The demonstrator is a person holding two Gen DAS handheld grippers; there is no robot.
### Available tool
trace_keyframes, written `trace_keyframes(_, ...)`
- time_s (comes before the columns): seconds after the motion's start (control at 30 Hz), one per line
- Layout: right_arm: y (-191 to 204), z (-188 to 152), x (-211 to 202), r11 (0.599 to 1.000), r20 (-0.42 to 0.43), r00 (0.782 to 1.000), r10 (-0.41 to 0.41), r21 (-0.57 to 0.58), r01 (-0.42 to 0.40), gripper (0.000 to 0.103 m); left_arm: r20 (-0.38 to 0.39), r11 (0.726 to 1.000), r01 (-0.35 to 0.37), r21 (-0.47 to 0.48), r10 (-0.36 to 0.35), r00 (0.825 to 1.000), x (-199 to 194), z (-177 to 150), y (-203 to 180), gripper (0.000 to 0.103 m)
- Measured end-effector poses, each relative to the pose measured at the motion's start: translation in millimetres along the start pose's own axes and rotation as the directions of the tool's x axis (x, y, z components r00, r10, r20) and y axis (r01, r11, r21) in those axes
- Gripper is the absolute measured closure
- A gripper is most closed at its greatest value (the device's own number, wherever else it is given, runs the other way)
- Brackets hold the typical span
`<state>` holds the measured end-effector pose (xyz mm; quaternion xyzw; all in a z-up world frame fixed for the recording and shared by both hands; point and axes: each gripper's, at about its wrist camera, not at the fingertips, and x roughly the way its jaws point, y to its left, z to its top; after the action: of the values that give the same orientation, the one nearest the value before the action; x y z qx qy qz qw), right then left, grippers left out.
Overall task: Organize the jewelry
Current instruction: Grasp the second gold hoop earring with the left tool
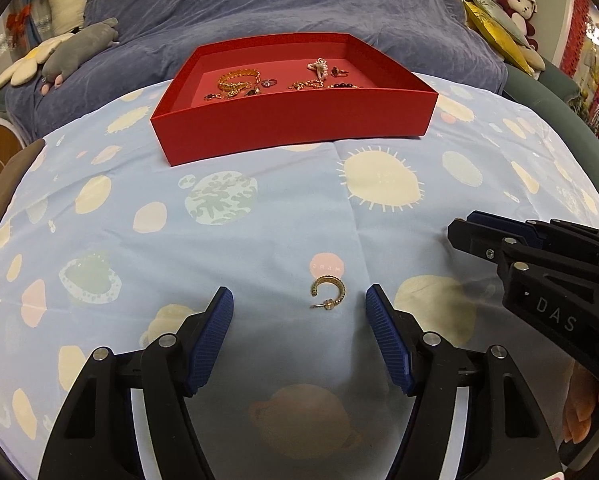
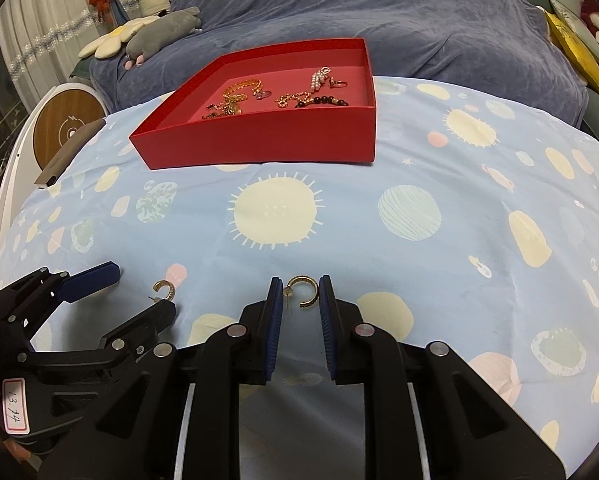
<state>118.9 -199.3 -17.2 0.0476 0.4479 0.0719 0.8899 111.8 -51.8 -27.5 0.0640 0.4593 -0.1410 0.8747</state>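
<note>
A gold hoop earring (image 1: 328,292) lies on the patterned blue cloth between the fingers of my left gripper (image 1: 299,300), which is open around it without touching. It also shows in the right wrist view (image 2: 164,290). My right gripper (image 2: 298,292) has its fingers closed in on a second gold hoop earring (image 2: 304,292), held at the fingertips. A red tray (image 1: 291,122) at the back holds several gold chains, rings and a dark bead bracelet; it also shows in the right wrist view (image 2: 259,140).
A blue blanket (image 1: 299,4) is heaped behind the tray. Plush toys (image 1: 75,46) lie at the back left and a red plush (image 1: 517,6) at the back right. A round wooden disc (image 2: 67,128) stands at the left edge.
</note>
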Motion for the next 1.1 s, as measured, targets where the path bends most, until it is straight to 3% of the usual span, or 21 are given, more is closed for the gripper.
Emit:
trace_keyframes(0.37,-4,2,-1,1.0,0.002,1.0,0.001,0.012,-0.001,0.085,0.028,0.999,-0.015,0.032,0.014,1.0,3,-1,-6,0.062)
trace_keyframes(0.53,-3,3,-2,1.0,0.003,1.0,0.003,0.013,-0.003,0.085,0.035,0.999,-0.009,0.053,0.008,0.999,2,0,-9,0.089)
trace_keyframes(0.77,-2,6,-6,1.0,0.016,1.0,0.009,0.016,-0.009,0.085,0.022,0.999,0.037,-0.014,-0.037,0.999,-5,2,9,0.089)
trace_keyframes(1.1,1,10,-8,1.0,0.026,0.999,0.02,0.02,-0.021,0.085,0.091,0.993,0.024,-0.116,-0.014,0.996,-33,20,52,0.089)
